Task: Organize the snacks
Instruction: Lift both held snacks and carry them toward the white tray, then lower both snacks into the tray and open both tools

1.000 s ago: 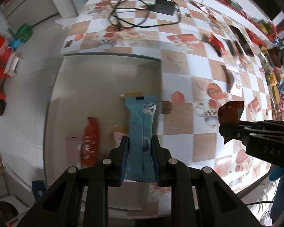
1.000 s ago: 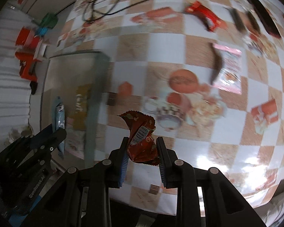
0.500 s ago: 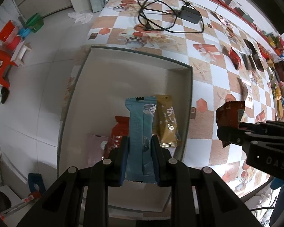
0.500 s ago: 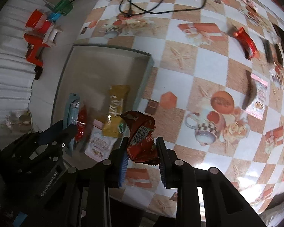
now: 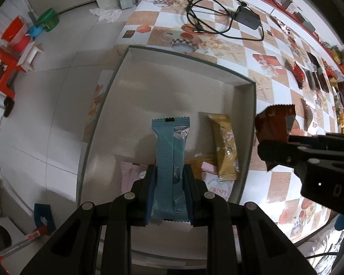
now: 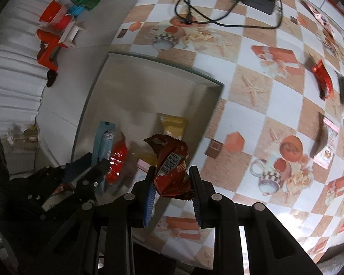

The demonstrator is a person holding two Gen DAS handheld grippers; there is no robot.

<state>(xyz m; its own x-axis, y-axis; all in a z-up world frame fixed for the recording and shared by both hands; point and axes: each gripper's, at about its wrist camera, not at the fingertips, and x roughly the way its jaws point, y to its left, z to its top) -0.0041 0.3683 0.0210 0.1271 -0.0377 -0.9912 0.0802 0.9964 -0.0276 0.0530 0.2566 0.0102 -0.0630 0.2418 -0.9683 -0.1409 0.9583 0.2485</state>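
Observation:
My left gripper (image 5: 169, 178) is shut on a long blue snack packet (image 5: 170, 158) and holds it above the grey box (image 5: 188, 57). In the box lie a gold packet (image 5: 224, 146), pink packets (image 5: 129, 176) and a red packet (image 6: 118, 160). My right gripper (image 6: 172, 183) is shut on a crumpled red-brown snack bag (image 6: 169, 162) and holds it over the box's right rim. The right gripper also shows in the left wrist view (image 5: 277, 151), to the right of the blue packet. The left gripper shows in the right wrist view (image 6: 89, 169).
The box (image 6: 162, 61) sits on a checkered tablecloth (image 6: 263, 87). A black cable and power adapter (image 5: 247, 18) lie beyond it. More snacks (image 5: 309, 78) lie at the far right. Red and green buckets (image 5: 18, 34) stand on the floor, left.
Both grippers have moved left and back, bringing the whole box into view. The right gripper's bag went from over the tablecloth to over the box's right rim. Both stay shut.

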